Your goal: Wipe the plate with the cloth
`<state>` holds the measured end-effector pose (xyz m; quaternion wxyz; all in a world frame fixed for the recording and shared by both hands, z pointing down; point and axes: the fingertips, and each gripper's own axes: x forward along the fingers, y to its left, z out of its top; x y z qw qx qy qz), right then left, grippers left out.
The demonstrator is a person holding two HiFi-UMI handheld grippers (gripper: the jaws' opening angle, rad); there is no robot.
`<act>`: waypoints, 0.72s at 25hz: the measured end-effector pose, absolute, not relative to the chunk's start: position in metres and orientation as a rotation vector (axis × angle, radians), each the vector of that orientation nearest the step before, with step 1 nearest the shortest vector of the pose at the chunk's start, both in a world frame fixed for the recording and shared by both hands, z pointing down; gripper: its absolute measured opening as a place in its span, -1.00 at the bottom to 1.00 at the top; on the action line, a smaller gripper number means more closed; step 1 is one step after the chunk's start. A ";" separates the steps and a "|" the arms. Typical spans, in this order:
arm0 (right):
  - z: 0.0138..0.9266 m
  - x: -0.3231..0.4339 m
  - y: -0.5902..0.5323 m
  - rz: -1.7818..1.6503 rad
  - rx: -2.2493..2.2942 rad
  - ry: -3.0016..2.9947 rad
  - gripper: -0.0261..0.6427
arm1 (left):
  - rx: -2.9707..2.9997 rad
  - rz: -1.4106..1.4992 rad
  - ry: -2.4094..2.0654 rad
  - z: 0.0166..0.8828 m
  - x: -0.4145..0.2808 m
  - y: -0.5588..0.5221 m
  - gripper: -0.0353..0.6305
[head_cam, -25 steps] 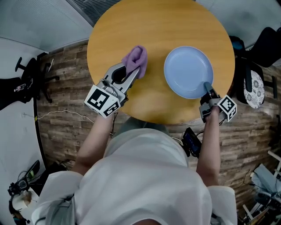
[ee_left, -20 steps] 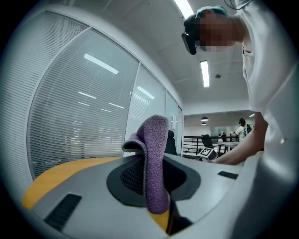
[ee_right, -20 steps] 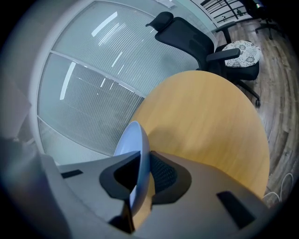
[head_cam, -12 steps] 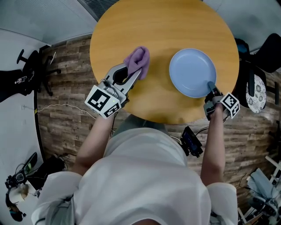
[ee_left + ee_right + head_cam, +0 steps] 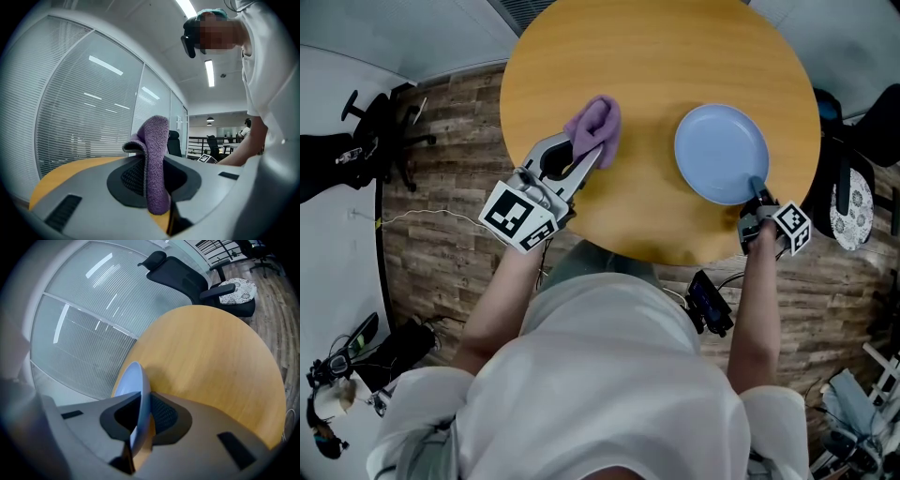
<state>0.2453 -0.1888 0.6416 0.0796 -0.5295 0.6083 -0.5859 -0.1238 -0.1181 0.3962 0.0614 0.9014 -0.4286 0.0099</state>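
The wiping is not yet starting; both grips are being readied. The left gripper [image 5: 581, 161] is pinching the purple cloth [image 5: 594, 120], jaws almost together, the cloth bunching out beyond their tips. The right gripper [image 5: 759, 199] is clamping the blue plate [image 5: 722, 150] by its near rim, jaws a narrow gap apart, the plate stretching ahead of them over the tabletop [image 5: 656, 56]. Next, I'd judge, the cloth needs carrying across onto the plate.

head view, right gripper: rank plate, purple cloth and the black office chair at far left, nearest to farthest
1. plate: right side of the table, near rim pinched in the right gripper.
2. purple cloth: across the table to the left, held by the left gripper.
3. black office chair: off the table, far left edge.
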 end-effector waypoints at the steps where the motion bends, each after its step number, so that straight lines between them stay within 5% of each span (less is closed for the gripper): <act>1: 0.643 0.247 -0.188 -1.751 -1.595 1.810 -0.75 | 2.725 0.034 -1.299 0.396 -0.125 -0.117 -0.70; 18: 0.663 0.261 -0.190 -1.733 -1.664 1.752 -0.75 | 2.715 0.101 -1.327 0.401 -0.130 -0.103 -0.70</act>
